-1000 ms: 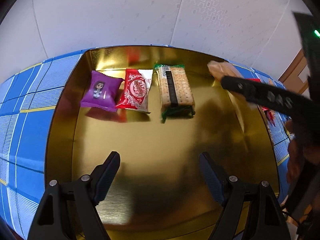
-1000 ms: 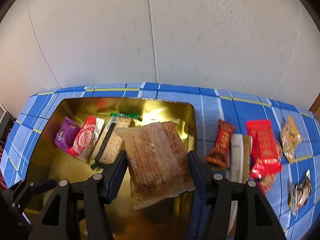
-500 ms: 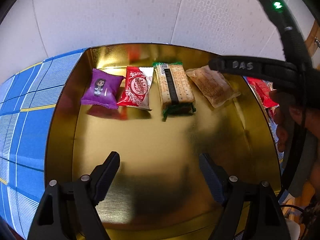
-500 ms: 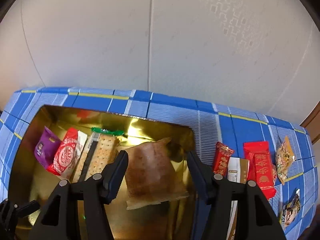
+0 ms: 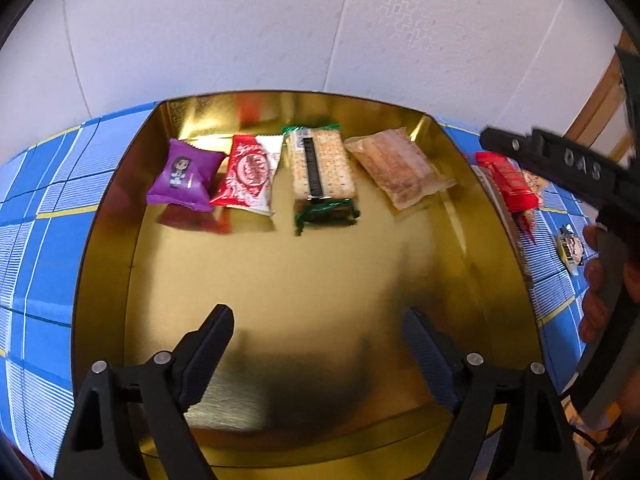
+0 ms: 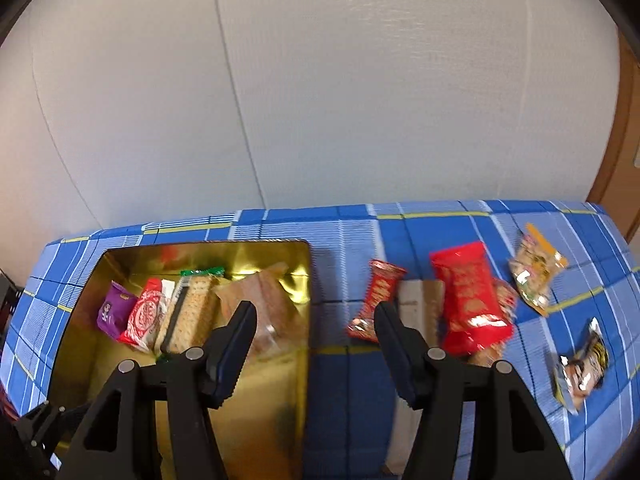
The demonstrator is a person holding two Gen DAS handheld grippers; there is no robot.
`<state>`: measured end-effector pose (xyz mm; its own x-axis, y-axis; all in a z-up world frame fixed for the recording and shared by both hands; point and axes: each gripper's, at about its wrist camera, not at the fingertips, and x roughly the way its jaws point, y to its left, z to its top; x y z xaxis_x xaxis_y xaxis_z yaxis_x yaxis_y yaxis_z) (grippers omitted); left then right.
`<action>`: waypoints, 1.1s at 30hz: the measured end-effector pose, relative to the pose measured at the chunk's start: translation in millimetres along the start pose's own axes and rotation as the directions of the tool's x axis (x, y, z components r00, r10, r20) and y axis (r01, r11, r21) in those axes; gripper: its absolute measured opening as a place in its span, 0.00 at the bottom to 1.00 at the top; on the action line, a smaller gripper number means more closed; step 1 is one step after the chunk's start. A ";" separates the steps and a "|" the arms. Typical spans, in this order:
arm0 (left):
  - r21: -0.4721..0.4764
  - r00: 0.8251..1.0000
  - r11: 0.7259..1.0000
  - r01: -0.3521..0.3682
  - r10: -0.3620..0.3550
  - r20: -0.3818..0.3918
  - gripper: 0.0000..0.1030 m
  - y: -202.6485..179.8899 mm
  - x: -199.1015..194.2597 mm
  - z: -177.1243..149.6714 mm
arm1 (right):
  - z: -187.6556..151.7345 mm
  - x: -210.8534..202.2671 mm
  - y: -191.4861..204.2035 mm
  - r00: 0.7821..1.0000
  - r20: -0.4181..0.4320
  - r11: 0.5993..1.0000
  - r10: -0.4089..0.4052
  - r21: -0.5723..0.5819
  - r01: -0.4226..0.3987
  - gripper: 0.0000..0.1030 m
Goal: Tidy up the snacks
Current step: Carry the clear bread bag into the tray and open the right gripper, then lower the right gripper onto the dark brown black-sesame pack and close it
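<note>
Snacks sit in a row along the far side of the gold tin (image 5: 104,264), which rests on the blue checked surface (image 6: 352,240). From left to right in the left wrist view they are a purple packet (image 5: 182,178), a red-and-white packet (image 5: 250,174), a green-edged cracker pack (image 5: 320,168) and a tan wafer pack (image 5: 400,168). The purple and red-and-white packets touch, the cracker pack lies just beside them, and the tan pack lies near it at a slant, close to the tin's right wall.

Left tongs (image 5: 318,344) hover over the bare near part of the tin floor, jaws opening wide with nothing between them. Right tongs (image 6: 316,332) hang above the tin's right wall and the cloth beside it, jaws partly apart and empty; in the left wrist view they show at the right edge, with a hand (image 5: 596,280) on the handle.

Outside the tin, on the right part of the surface, lie more snacks: a small red twisted packet (image 6: 376,300), a white-and-tan bar (image 6: 418,304) partly under a large red packet (image 6: 470,300), a clear packet with orange trim (image 6: 536,272) farther right, and a dark-printed packet (image 6: 584,364) nearest the right edge
</note>
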<state>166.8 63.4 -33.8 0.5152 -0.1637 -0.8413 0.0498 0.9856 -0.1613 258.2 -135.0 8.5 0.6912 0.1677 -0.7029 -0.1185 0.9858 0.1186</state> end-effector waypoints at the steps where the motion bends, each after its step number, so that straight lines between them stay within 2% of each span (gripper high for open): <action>1: 0.003 1.000 1.000 0.004 -0.004 0.006 0.85 -1.3 -1.2 -0.2 | -3.3 -3.5 -4.4 1.000 0.002 1.000 -0.002 0.009 0.002 0.60; 7: 0.036 1.000 0.999 -0.005 0.004 0.027 0.86 -17.5 -8.3 -3.6 | -30.0 -25.1 -41.8 0.999 0.031 0.996 -0.039 0.081 0.036 0.60; 13: 0.072 0.999 0.997 0.022 -0.025 0.038 0.87 -36.4 -10.5 -12.0 | -66.4 -52.0 -88.4 0.991 0.066 0.978 -0.113 0.184 0.099 0.60; 18: 0.129 0.998 0.990 0.047 -0.052 0.037 0.87 -65.0 -12.9 -20.9 | -102.7 -67.7 -133.9 0.984 0.060 0.944 -0.165 0.300 0.140 0.60; 25: 0.235 0.996 0.970 0.058 -0.073 0.054 0.88 -104.4 -21.6 -35.5 | -137.9 -74.5 -178.3 0.970 0.050 0.896 -0.237 0.396 0.199 0.60; 28: 0.275 0.996 0.959 0.062 -0.078 0.047 0.88 -116.7 -22.6 -40.9 | -142.7 -73.0 -197.8 0.967 0.014 0.855 -0.254 0.470 0.218 0.61; 32: 0.291 0.996 0.955 0.055 -0.073 0.053 0.88 -127.8 -23.4 -41.8 | -127.8 -74.2 -227.8 0.963 0.020 0.779 -0.269 0.593 0.205 0.75; 33: 0.292 0.996 0.955 0.058 -0.077 0.053 0.88 -128.4 -23.2 -41.5 | -117.6 -72.0 -236.4 0.964 0.018 0.761 -0.265 0.618 0.198 0.75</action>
<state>113.0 -61.0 -14.9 0.5543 -0.2366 -0.7980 0.3272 0.9435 -0.0525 152.6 -380.3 -51.4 0.7107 -0.0999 -0.6964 0.4874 0.7838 0.3849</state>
